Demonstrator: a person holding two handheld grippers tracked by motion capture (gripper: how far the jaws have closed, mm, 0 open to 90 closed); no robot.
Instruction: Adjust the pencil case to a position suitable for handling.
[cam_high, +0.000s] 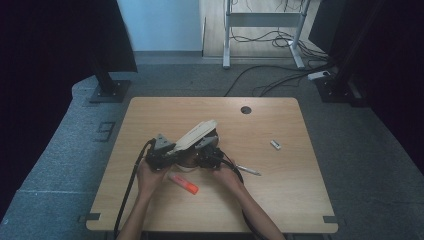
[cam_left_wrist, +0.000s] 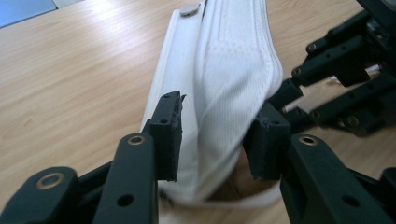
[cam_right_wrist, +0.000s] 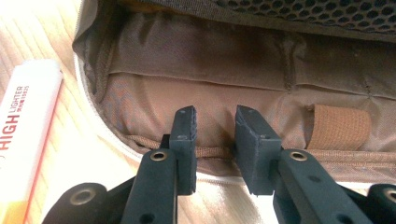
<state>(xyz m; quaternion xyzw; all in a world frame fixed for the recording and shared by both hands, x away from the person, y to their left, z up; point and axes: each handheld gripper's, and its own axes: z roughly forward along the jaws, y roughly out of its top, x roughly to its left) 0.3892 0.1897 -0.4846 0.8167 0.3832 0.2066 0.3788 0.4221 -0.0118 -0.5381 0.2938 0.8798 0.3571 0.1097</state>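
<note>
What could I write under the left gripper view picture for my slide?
The left tool lifts the white flap of a pencil case above a wooden table, with the other tool close by.

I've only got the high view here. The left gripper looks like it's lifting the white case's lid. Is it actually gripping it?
Observer: Yes. In the left gripper view, the left gripper has the white lid between its pads, with the fabric bunched against both.
Operator: And what's the right gripper on?
Observer: The right gripper points into the case's brown lining. Its jaws stand apart over the corded rim and aren't pinching it.
Operator: What's the orange thing near the hands?
Observer: Its label reads highlighter, and it lies right beside the case's zip edge.
</note>
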